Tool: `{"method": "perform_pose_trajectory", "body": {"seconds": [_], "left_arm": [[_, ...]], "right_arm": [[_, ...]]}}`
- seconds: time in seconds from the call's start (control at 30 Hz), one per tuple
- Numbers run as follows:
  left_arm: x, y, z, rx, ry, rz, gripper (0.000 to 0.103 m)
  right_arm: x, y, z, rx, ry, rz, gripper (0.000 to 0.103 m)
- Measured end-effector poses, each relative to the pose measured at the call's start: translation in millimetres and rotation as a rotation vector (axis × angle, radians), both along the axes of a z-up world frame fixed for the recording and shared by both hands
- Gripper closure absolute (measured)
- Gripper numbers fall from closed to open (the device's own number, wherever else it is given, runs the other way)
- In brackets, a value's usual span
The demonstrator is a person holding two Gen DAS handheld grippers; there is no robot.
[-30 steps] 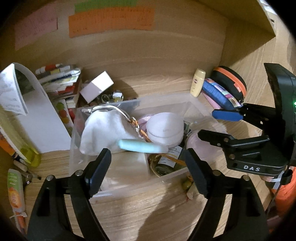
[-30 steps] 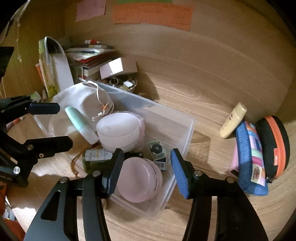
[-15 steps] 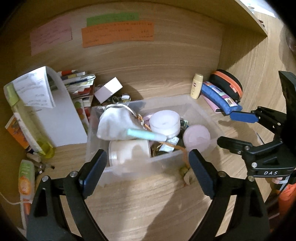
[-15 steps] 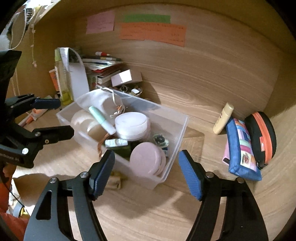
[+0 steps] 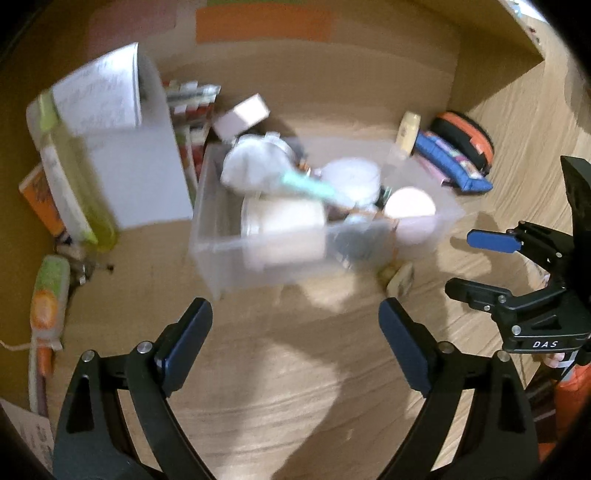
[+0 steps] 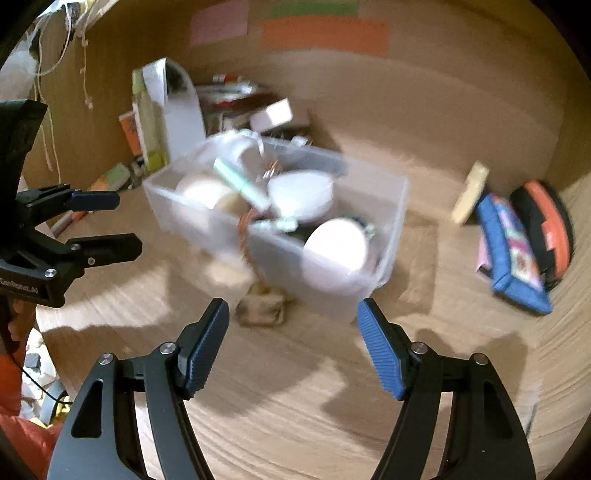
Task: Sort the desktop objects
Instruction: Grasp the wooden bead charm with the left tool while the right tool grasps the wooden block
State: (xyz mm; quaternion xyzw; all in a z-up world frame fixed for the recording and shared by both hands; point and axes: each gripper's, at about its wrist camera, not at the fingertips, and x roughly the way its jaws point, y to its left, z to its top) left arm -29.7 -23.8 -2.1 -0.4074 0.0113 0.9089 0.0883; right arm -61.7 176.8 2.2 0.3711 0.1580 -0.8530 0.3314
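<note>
The clear plastic bin sits on my wooden table, toward the back, and it is packed. Inside I can make out a white drawstring pouch at the far left corner, a mint-green tube lying across the top, a white round jar, a cream round container against the near wall, and a pink round lid at the right end. Both views are blurred, so smaller pieces in the bin I cannot name.

A small tan object lies on the table just outside the bin's near wall.

My left tool hangs over bare table in front of the bin, its jaws spread wide and holding nothing. My right tool is likewise spread and empty, apart from the bin's near corner.

To the right of the bin, near the back wall, a cream bottle leans beside a blue pencil case and a black-and-orange zip case. To the left stand a white paper bag, a stack of books and a small white box. An orange-and-green tube lies at the far left edge. Coloured sticky notes are on the back panel.
</note>
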Motion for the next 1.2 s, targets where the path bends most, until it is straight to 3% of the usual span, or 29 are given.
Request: {"method": "perform_pose_trajectory", "body": {"seconds": [0.3,0.47,0.67,1.0,1.1,1.2], "left_arm": [[-9,-3,-32,0.041,-0.105,-0.002,0.011],[-13,10,-34,0.049,-0.109,-0.036,0.011],[-23,31,-36,0.054,-0.116,-0.068,0.011],[-52,81,-39,0.022,-0.161,-0.126,0.033],[-58,92,-42,0.014,-0.175,-0.118,0.035],[-61,92,-44,0.023,-0.189,-0.078,0.045]], "right_arm": [[-21,-32,-37,0.059,-0.113,0.029,0.036],[-27,-40,-42,0.072,-0.132,0.054,0.064],[-23,-26,-34,0.028,-0.126,0.07,0.066],[-22,39,-13,-0.068,-0.094,0.025,0.066],[-23,49,-12,-0.095,-0.098,0.029,0.066],[-23,54,-11,-0.114,-0.1,0.044,0.066]]}}
